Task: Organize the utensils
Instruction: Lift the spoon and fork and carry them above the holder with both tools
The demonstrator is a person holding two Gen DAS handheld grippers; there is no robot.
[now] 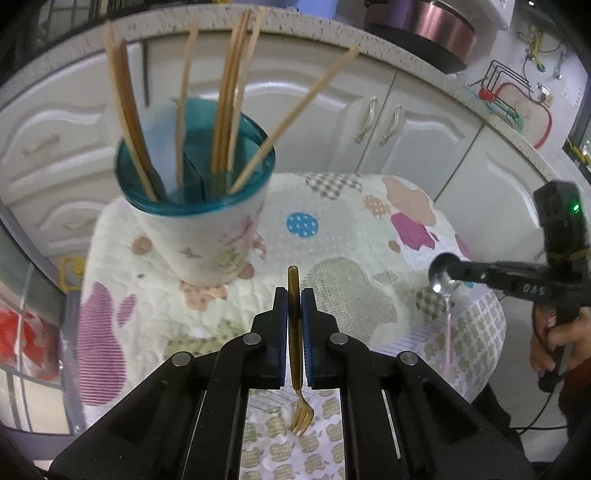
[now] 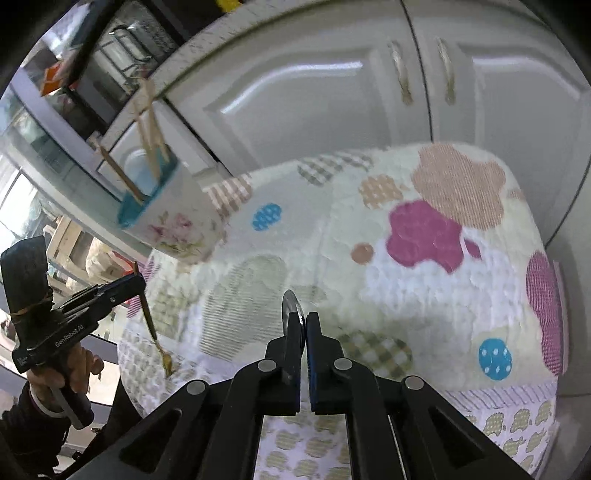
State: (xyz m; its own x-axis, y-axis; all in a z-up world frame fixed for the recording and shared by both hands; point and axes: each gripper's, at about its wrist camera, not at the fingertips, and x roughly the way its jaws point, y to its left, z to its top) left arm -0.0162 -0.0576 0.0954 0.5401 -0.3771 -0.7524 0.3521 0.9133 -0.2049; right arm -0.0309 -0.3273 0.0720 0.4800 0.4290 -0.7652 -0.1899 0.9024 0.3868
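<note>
My left gripper (image 1: 294,295) is shut on a small amber fork (image 1: 294,332), tines hanging down over the quilted cloth (image 1: 332,236). A white floral holder with a teal rim (image 1: 195,184), holding several wooden chopsticks (image 1: 229,103), stands ahead and to the left. In the same view my right gripper (image 1: 452,273) is shut on a metal spoon (image 1: 441,275) with a pink handle, at the right. In the right wrist view, the right gripper (image 2: 304,321) pinches the spoon's bowl (image 2: 290,306) edge-on; the left gripper (image 2: 138,286) with the fork (image 2: 155,332) is at left, the holder (image 2: 166,206) beyond it.
White cabinet doors (image 1: 314,122) with a speckled countertop rise close behind the cloth-covered table. A copper pot (image 1: 428,29) sits on the counter. A hand (image 1: 557,339) holds the right gripper's grip. A glass door and red items (image 1: 22,343) lie at left.
</note>
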